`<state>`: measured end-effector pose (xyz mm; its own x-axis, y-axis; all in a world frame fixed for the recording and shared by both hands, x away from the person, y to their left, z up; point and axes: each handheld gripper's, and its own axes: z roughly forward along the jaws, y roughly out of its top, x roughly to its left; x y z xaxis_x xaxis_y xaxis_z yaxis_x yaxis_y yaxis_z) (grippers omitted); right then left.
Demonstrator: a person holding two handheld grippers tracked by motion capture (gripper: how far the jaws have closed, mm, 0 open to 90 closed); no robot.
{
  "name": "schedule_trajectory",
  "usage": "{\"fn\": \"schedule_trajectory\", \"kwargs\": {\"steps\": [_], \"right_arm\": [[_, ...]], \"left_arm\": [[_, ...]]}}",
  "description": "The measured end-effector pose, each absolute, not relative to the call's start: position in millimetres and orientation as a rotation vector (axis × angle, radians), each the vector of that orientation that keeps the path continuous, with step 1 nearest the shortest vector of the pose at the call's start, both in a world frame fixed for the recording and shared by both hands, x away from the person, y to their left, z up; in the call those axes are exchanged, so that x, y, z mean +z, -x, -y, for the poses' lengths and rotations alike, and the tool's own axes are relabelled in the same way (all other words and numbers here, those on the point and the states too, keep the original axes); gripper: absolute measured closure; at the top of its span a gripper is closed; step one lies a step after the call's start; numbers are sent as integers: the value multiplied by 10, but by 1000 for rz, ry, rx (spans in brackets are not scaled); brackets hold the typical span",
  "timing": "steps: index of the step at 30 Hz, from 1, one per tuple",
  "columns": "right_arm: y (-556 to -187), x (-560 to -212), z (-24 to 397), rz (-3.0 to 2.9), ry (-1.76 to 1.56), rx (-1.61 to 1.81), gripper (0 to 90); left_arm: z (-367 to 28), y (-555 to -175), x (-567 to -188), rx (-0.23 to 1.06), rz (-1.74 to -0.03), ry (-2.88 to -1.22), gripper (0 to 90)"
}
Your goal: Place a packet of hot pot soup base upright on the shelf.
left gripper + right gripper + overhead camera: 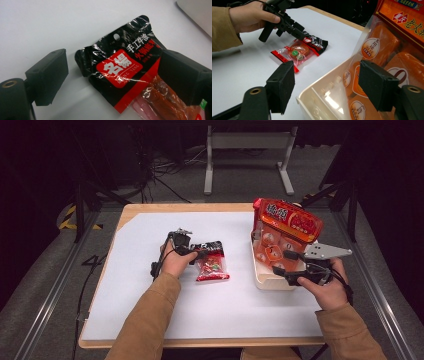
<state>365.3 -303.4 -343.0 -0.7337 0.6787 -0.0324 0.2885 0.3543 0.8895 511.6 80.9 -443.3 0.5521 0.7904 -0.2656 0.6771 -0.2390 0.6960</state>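
Left tongs (200, 252) spread wide, straddling the black top end of the small sachet (212, 265) without pressing on it; pads clear of the foil on both sides in the left gripper view. Right tongs (284, 262) likewise wide, parked at the near rim of the cream bin (265, 281), one jaw outside the wall, the other inside against the big orange bag (287, 225), gripping nothing.

Progress, as a judgement: roughly halfway. Done: big orange bag already standing in the bin, just beyond the right tongs. Left to do: closing on the sachet, lifting it, carrying it across to the bin beside the right tongs, letting go inside. Sachet not yet lifted, lying flat on the white table sheet (150, 285) right under the left tongs, well apart from the bin.

Count: one small sachet, black and red with a clear window; one big orange bag; one bin; two tongs.
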Motion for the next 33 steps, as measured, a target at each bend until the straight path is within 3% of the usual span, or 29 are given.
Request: {"fn": "schedule_trajectory", "kwargs": {"steps": [4, 5, 6, 15, 24, 29, 33], "right_arm": [[-3643, -3444, 3027, -2231, -848, 1335, 303], [-3643, -3444, 3027, -2231, -848, 1335, 303], [-3637, -3445, 3033, -2229, -851, 1338, 303], [-3638, -3456, 3028, -2236, -851, 1336, 297], [-3653, -3479, 3003, -2246, -849, 1330, 297], [-3649, -3480, 3010, -2244, -850, 1333, 299], [-3645, -3473, 3016, -2240, -851, 1336, 304]], "left_arm": [[-781, -5128, -4479, 150, -1187, -1987, 125], [-781, -5128, -4479, 150, -1187, -1987, 166], [-786, -5125, -4477, 168, -1166, -1997, 284], [-766, -5061, -4527, 308, -1115, -2026, 460], [-777, -5034, -4525, 379, -1125, -2049, 771], [-803, -5027, -4514, 368, -1121, -2055, 872], [-816, -5023, -4500, 335, -1131, -2050, 897]]}}
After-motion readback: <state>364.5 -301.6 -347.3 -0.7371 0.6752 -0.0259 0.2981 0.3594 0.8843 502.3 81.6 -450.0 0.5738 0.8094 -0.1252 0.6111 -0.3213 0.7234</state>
